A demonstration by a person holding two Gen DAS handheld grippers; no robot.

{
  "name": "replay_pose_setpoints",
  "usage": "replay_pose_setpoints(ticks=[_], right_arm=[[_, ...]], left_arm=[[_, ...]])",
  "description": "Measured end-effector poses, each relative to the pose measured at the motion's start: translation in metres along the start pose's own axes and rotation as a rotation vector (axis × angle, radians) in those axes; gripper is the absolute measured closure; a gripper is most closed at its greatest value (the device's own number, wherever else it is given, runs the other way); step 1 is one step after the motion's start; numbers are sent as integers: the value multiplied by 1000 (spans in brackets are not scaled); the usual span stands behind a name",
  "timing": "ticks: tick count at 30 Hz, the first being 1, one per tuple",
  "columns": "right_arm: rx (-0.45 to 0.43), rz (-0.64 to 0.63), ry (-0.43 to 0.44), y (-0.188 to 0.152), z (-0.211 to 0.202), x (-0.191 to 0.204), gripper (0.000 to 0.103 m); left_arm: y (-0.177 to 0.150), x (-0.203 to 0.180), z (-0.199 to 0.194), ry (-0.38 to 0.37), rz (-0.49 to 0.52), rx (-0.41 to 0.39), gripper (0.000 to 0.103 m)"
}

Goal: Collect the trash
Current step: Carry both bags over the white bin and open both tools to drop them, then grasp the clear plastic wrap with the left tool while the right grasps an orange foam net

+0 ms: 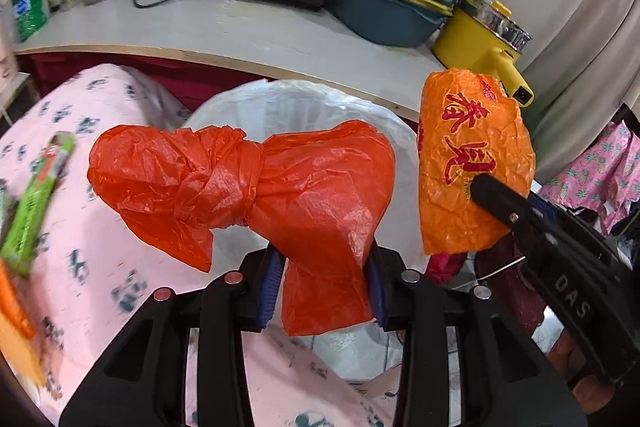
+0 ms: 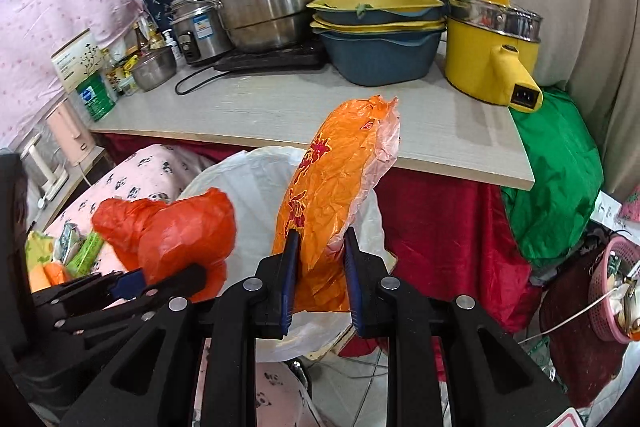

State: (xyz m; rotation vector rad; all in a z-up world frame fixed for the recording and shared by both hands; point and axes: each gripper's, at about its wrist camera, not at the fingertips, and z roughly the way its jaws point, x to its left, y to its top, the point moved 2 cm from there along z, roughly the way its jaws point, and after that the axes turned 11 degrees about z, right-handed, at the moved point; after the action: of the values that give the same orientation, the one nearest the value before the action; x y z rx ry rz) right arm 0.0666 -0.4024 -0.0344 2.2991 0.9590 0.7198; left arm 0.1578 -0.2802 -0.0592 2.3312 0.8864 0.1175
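My left gripper point(image 1: 324, 291) clamps knotted red bag point(image 1: 248, 183); right gripper point(image 2: 320, 283) clamps orange bag point(image 2: 340, 187). Both held over white-lined bin point(image 1: 304, 103), side by side, apart. Table point(image 2: 280, 111) edge just behind bin; pink bedding point(image 1: 100, 227) left. Right view alone shows green bundle point(image 2: 560, 187), pink basket point(image 2: 612, 291).

red bag point(image 1: 244, 183): thin crinkled plastic, knotted at mid-length, one loose end flaring to each side; held up in the air, its lower tail pinched between blue pads point(image 1: 269, 287).
orange bag point(image 2: 328, 203): crumpled plastic, red printed characters, a clear whitish layer along one edge; upright, held in the air by its lower end.
bin liner point(image 1: 304, 107): white translucent, mouth open, under and behind both bags, beside the tabletop edge.
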Motion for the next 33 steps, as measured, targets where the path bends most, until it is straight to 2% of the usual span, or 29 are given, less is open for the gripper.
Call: replay_pose_setpoints(ticks=[3,5,6,8,13,15,16,19,24,27,33], right_arm=[[12,4,-8,-1,9,-3,82],[21,4,-8,0,16,-4,82],[25,4,-7,0,19,-4,82],[36,8,0,0,27,-3,81],[46,9,26,2,40,7,73],[45,3,39,2,42,14,68],[45,2,43,2,43,17,63],[40,-3,59,2,41,26,56],[33,-18,96,-1,24,44,53],[24,-42,128,-9,8,61,49],[37,-112,200,-37,-22,104,47]], left_arm=[[7,2,17,-43,-2,23,64],[10,4,21,-32,-3,22,59],[11,7,21,-20,-4,13,56],[10,12,18,4,-14,-2,43],[9,30,8,89,-51,-25,42],[6,37,1,121,-71,-35,35],[5,41,-2,137,-83,-40,28],[0,51,-17,192,-106,-61,28],[-15,65,-48,279,-150,-92,28],[-32,74,-74,333,-182,-105,28],[-79,97,-122,461,-247,-101,18]])
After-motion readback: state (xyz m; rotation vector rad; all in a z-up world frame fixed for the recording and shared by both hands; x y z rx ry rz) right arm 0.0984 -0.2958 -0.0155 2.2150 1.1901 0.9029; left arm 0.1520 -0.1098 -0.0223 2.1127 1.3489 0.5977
